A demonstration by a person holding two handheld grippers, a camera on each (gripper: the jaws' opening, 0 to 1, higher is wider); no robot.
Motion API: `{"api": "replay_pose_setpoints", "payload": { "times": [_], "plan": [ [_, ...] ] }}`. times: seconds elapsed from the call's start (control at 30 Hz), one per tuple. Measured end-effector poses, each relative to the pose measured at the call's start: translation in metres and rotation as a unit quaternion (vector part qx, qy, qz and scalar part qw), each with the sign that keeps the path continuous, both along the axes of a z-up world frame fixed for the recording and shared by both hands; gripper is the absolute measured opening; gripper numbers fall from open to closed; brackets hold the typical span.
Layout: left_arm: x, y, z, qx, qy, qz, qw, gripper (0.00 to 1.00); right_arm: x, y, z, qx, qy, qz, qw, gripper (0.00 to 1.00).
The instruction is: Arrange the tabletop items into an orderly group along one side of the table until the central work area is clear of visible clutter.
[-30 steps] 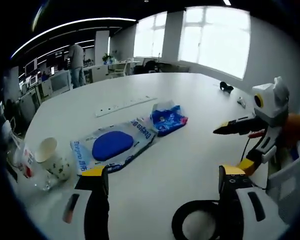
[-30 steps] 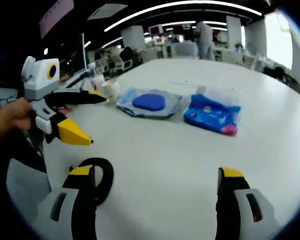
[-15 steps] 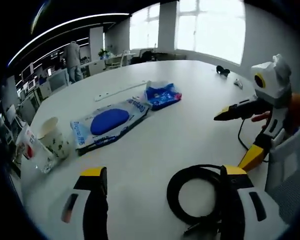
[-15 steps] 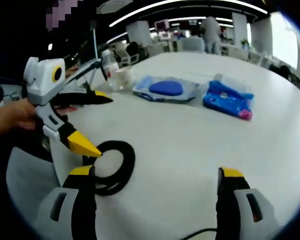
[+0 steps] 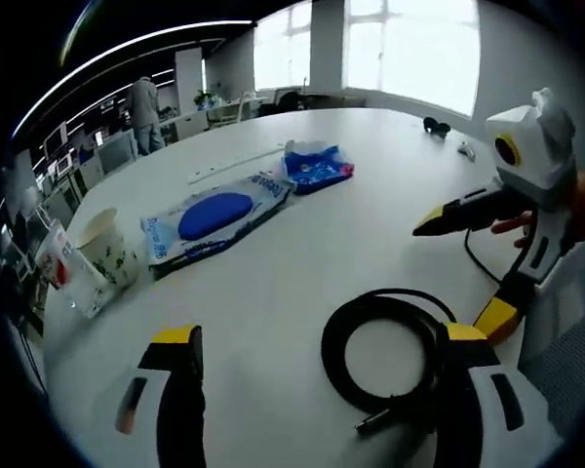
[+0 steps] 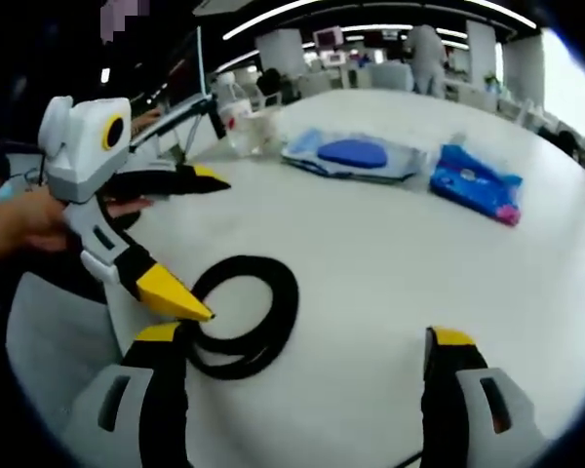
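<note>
Left gripper view, left to right: one bottle [image 5: 57,278] and one cup [image 5: 103,259] at 9 o'clock; two blue packs, big pack [image 5: 214,216] and small pack [image 5: 315,165], at 11–12; one power strip [image 5: 236,164] behind them; one coiled cable [image 5: 385,353] at 5, touching right jaw. Left gripper [image 5: 322,375] jaws wide apart, empty. Right gripper [image 5: 458,261] at 3, jaws spread, hand-held. White table [image 5: 370,205]. Person [image 5: 144,102] in background.

an open-plan office: rows of desks with monitors [image 5: 112,151], ceiling strip lights [image 5: 127,47], big windows [image 5: 409,49], a large white meeting table [image 5: 370,166].
</note>
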State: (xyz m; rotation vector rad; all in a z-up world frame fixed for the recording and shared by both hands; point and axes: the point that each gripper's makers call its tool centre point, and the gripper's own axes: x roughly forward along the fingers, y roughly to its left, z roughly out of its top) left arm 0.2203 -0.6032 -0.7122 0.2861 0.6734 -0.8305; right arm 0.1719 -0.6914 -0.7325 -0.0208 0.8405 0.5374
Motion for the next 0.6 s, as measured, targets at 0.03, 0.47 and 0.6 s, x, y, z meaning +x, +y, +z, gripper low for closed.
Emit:
{"api": "replay_pose_setpoints", "payload": {
  "times": [0.03, 0.47, 0.6],
  "plan": [
    [0.000, 0.002, -0.001, -0.001, 0.001, 0.003, 1.0000, 0.99, 0.000, -0.001, -0.001, -0.003, 0.001, 0.000, 1.0000, 1.00],
    [0.001, 0.015, -0.020, 0.018, 0.008, 0.016, 0.9997, 0.98, 0.011, -0.003, -0.008, -0.032, -0.002, -0.010, 0.9994, 0.89],
    [0.000, 0.019, -0.028, 0.044, 0.009, 0.012, 0.9989, 0.96, 0.012, 0.001, -0.015, -0.043, 0.004, -0.007, 0.9990, 0.87]
  ]
}}
